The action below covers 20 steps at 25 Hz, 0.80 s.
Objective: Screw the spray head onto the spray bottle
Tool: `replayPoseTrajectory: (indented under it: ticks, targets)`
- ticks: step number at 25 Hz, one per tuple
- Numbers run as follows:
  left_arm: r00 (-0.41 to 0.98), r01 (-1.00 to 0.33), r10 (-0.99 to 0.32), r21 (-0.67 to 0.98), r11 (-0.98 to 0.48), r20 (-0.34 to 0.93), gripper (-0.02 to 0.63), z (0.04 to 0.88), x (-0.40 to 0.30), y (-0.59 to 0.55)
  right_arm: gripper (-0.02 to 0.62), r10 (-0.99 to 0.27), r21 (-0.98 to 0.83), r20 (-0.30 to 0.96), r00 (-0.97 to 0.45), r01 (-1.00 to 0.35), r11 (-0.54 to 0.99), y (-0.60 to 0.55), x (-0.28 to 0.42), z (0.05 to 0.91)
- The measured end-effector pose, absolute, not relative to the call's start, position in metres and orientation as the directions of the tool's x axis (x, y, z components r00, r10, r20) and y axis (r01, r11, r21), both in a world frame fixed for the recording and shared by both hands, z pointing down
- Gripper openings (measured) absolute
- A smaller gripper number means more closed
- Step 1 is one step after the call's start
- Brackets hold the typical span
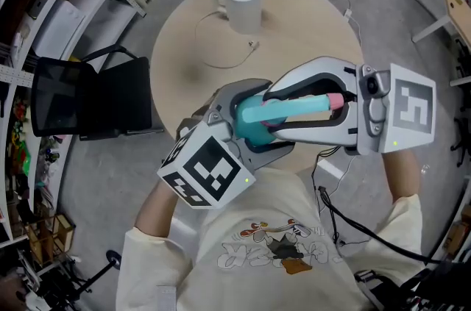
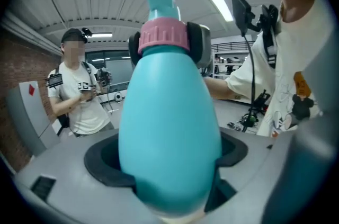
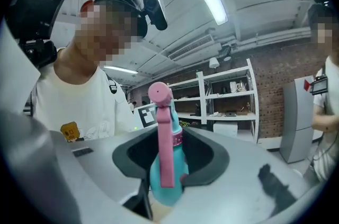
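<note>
Spray bottle [image 1: 252, 120] is held in the air over the near edge of the worktop [image 1: 309, 30], close to the person's chest. Left hand-held gripper [image 1: 249, 127] is clamped on the teal body. Right hand-held gripper [image 1: 274, 114] is about half open, pads on the pink collar [image 2: 163, 36], with the spray head [image 3: 164, 133] lying back between its jaws. The long axis runs about level from the left gripper into the right one, so they face each other. Head seated; likely needs a twist about that axis by the right hand, thread depth not visible.
</note>
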<state>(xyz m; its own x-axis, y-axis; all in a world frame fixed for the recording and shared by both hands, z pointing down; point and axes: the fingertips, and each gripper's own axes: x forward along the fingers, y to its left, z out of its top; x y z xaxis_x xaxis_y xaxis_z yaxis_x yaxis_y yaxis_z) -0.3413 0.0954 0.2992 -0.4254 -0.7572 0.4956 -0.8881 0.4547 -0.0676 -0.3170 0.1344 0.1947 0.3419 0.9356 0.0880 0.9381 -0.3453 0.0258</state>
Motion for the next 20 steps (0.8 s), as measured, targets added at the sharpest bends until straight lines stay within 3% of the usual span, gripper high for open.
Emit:
replayPoseTrajectory:
  ticks: [7, 15, 20]
  targets:
    - [-0.591, -0.773, -0.629, -0.130, 0.621, 0.505, 0.434, 0.327, -0.364, 0.103, 0.133, 0.957, -0.020, 0.123, 0.264, 0.964, -0.264, 0.140, -0.333, 0.230]
    - [-0.569, -0.789, -0.664, -0.094, 0.608, 0.485, 0.434, 0.325, -0.372, 0.106, 0.133, 0.962, -0.052, -0.009, 0.272, 0.961, -0.272, 0.152, -0.339, 0.219]
    - [-0.518, -0.821, -0.699, -0.057, 0.568, 0.494, 0.434, 0.325, -0.372, 0.128, 0.133, 0.982, -0.091, -0.052, 0.184, 0.978, -0.188, 0.174, -0.347, 0.222]
